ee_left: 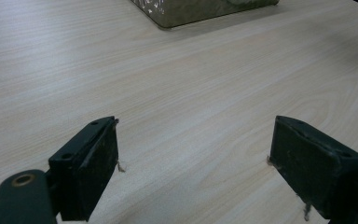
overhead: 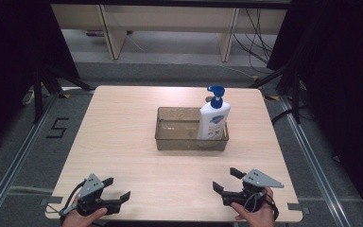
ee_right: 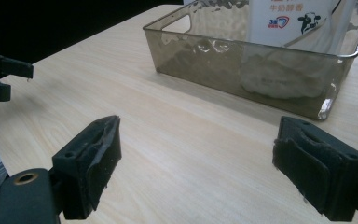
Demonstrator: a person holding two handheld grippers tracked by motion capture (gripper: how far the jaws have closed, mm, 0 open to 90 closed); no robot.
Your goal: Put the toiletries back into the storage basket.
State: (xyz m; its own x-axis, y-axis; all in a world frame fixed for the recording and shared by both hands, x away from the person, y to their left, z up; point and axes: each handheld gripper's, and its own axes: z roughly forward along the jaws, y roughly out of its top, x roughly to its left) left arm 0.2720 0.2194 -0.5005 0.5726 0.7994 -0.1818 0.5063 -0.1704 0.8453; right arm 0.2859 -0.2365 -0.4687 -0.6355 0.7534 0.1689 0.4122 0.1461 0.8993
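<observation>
Pump bottle upright in tray, both grippers' fingers spread wide, low near table edge.

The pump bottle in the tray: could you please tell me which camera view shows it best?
The high view: there the whole pump bottle shows, blue pump on top, standing upright at the right end of the tray. The right gripper view gives just its lower body and label through the tray wall. The left gripper view catches a tray corner, with at most an indistinct pale sliver of the bottle.

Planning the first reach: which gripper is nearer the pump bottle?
Right. The right gripper sits just in front of the pump bottle; the left gripper is far off to its left.
</observation>
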